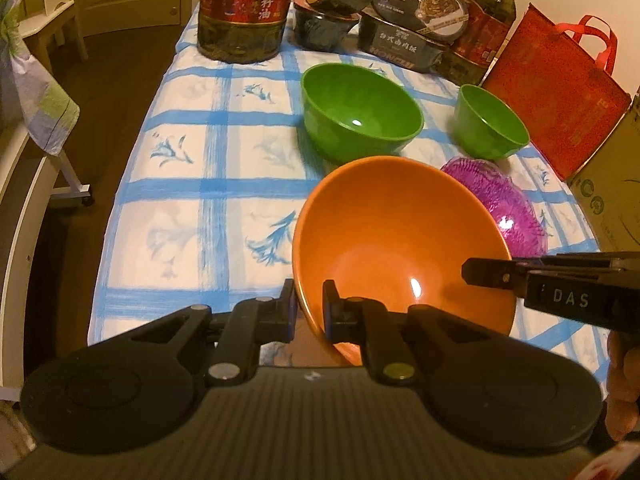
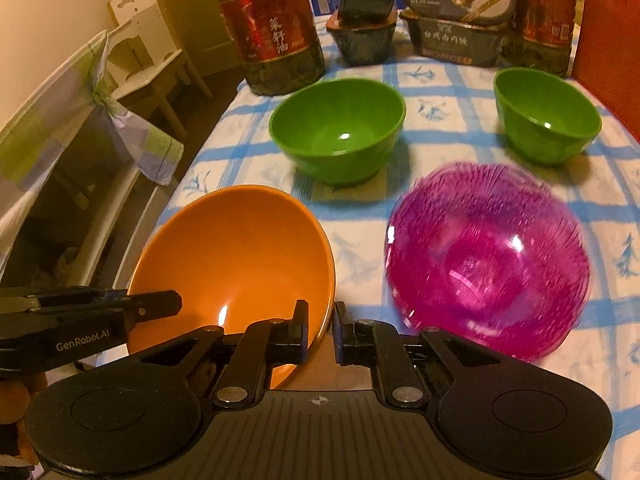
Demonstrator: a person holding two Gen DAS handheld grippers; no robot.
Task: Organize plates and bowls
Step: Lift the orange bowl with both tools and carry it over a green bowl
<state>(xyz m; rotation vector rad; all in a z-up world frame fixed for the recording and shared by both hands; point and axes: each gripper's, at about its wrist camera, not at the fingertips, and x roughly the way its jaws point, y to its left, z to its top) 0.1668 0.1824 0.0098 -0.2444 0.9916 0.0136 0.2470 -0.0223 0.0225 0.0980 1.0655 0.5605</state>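
Observation:
An orange bowl (image 1: 396, 236) (image 2: 236, 256) is tilted at the table's near edge. My left gripper (image 1: 310, 308) is shut on its left rim. My right gripper (image 2: 320, 330) is shut on its right rim, and it shows from the side in the left wrist view (image 1: 492, 274). A purple ribbed glass bowl (image 2: 486, 256) (image 1: 500, 200) sits just right of the orange bowl. A large green bowl (image 1: 360, 110) (image 2: 338, 128) and a small green bowl (image 1: 490, 122) (image 2: 546, 116) stand further back.
The blue-checked tablecloth (image 1: 208, 160) covers the table. Oil bottles (image 1: 244, 8) (image 2: 272, 24) and stacked food boxes (image 1: 400, 28) line the far edge. A red bag (image 1: 556, 96) and a cardboard box (image 1: 612, 200) stand at the right. A chair (image 2: 80, 120) is left of the table.

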